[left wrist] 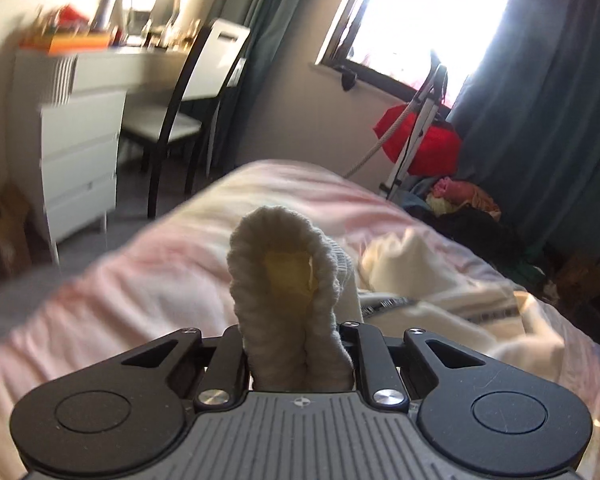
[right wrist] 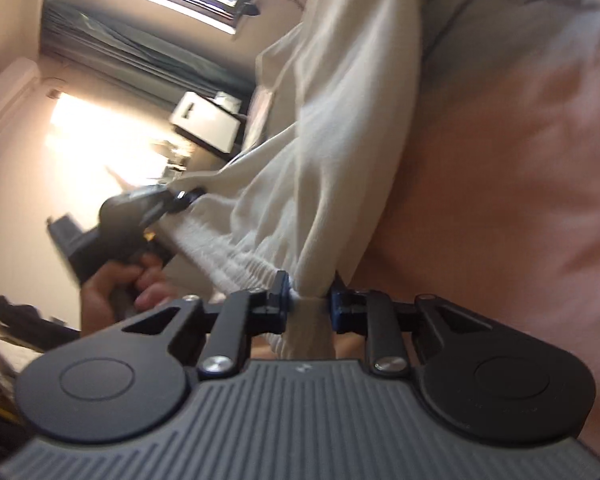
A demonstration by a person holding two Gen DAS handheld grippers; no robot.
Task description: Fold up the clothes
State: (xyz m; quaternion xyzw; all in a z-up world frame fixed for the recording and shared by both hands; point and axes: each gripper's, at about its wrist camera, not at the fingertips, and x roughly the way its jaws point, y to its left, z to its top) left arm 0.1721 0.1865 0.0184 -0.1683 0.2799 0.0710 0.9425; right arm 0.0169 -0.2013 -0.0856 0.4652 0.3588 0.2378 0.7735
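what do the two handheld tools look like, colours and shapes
Both match: the left tool and right tool have a grey ribbed body, matte black rounded lobes with circular caps, black linkage arms and silver screws. The right fingers show blue pads. A bare hand grips a black handle.

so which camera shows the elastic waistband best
The right wrist view: the waistband stretches between the right gripper and the left gripper. The left wrist view shows only a bunched end.

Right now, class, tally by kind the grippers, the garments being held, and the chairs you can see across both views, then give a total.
Grippers: 2, the left gripper and the right gripper
Held garments: 1, the cream garment, gripped at its elastic waistband by both
Chairs: 1, the chair
Total: 4
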